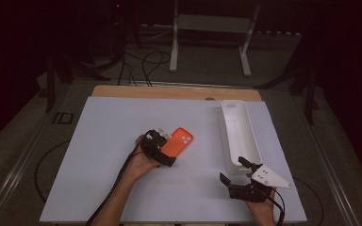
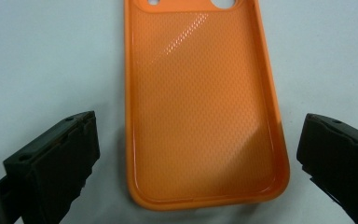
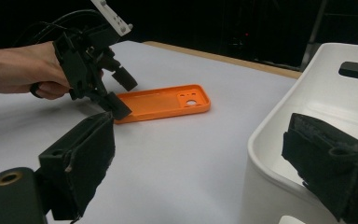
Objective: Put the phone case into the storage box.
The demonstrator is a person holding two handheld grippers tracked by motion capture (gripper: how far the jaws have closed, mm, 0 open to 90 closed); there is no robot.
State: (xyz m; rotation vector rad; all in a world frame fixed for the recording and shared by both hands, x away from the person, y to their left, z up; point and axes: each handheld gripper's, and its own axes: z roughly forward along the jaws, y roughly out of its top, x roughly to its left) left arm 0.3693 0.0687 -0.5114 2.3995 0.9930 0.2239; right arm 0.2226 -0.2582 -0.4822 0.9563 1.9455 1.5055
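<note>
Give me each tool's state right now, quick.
Left tool: open, jaws straddling the near end of the orange rubbery phone case, not gripping it.
Right tool: open, holding nothing, at the long white plastic tray.

The orange phone case (image 2: 200, 107) looked like soft plastic, its inner face finely dimpled and glossy, with a sheen toward 12 o'clock. The white tray (image 3: 326, 93) appeared smooth, matt plastic. The table top (image 1: 122, 141) was matt white, edged in wood at 12 o'clock.
</note>
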